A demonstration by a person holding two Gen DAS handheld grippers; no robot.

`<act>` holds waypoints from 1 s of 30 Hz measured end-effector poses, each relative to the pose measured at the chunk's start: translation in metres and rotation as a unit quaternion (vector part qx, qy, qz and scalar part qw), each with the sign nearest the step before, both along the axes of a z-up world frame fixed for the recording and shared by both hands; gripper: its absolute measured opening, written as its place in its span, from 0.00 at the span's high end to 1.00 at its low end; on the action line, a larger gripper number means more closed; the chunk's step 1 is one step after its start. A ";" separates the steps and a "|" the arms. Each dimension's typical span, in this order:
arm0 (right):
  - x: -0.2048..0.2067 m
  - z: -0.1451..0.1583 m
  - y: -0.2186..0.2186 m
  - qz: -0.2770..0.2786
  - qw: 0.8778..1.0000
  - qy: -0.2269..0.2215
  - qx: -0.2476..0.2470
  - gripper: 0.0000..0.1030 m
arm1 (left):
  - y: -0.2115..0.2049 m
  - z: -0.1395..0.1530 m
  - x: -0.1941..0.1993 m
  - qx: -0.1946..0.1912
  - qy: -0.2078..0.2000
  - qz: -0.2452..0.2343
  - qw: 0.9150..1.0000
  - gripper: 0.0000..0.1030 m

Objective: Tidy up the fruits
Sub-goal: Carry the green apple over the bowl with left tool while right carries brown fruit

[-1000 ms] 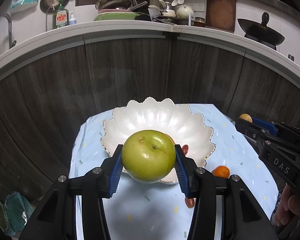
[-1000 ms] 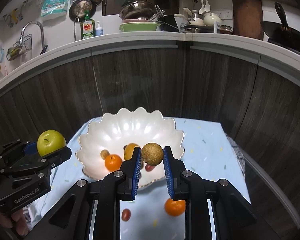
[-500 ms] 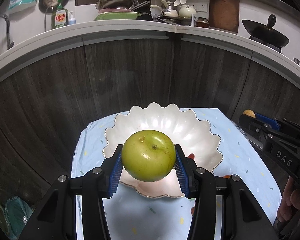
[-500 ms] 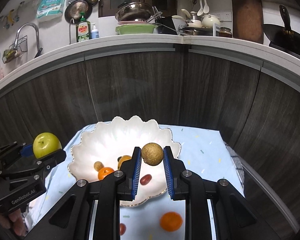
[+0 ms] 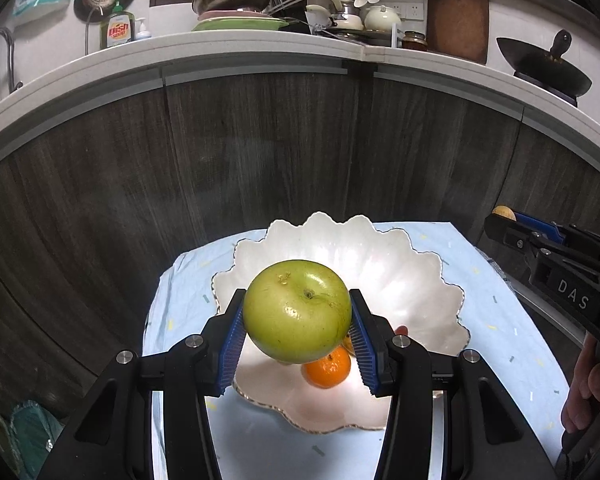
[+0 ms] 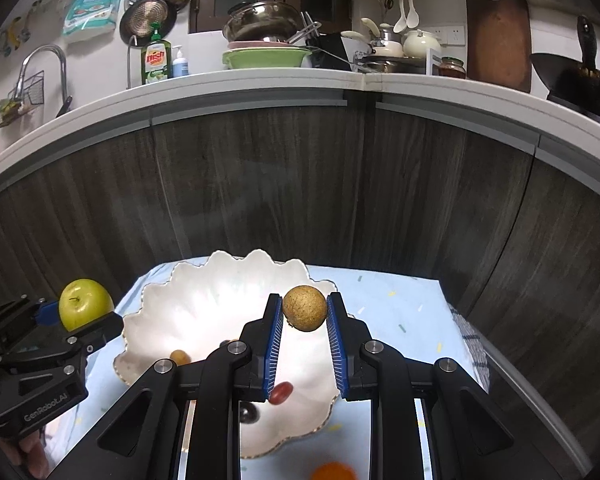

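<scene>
My left gripper (image 5: 296, 312) is shut on a big green apple (image 5: 297, 311), held above the near half of a white scalloped bowl (image 5: 380, 264). An orange (image 5: 327, 367) lies in the bowl just under the apple. My right gripper (image 6: 305, 309) is shut on a small brown round fruit (image 6: 305, 308) over the same white bowl (image 6: 204, 300). In the right wrist view the bowl holds a red grape-like fruit (image 6: 281, 393), a dark one (image 6: 248, 414) and a small tan one (image 6: 180, 357). The left gripper with the green apple (image 6: 85, 304) shows at that view's left.
The bowl sits on a light blue cloth (image 5: 496, 304) on a small table before dark wooden cabinet fronts (image 5: 260, 160). Another orange (image 6: 334, 472) lies on the cloth near the bowl's front edge. A white counter (image 6: 260, 80) with dishes runs above. A hand (image 5: 588, 396) holds the right gripper.
Both grippers have moved forward over the bowl with their fruits still held. The bowl now fills more of each view and lies under the fingers.
</scene>
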State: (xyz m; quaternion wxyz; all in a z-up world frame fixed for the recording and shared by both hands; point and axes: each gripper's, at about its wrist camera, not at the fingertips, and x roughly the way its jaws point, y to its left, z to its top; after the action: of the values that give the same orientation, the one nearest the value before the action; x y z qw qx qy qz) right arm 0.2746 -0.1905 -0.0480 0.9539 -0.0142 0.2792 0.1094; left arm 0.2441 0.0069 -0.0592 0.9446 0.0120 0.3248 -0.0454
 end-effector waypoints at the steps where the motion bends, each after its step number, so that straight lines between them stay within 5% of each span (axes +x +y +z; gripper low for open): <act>1: 0.003 -0.002 0.000 0.000 1.000 0.002 0.000 0.77 | 0.000 -0.001 0.002 0.000 0.001 0.000 1.000 0.54; 30: 0.067 -0.056 0.005 0.005 0.998 0.062 -0.017 0.77 | 0.004 -0.052 0.064 0.020 0.048 -0.004 0.999 0.54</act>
State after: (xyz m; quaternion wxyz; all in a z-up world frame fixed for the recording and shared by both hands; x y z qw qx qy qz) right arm 0.3418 -0.1856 -0.1041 0.9338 -0.0249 0.3397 0.1097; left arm 0.3084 0.0112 -0.1110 0.9272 0.0304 0.3707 -0.0433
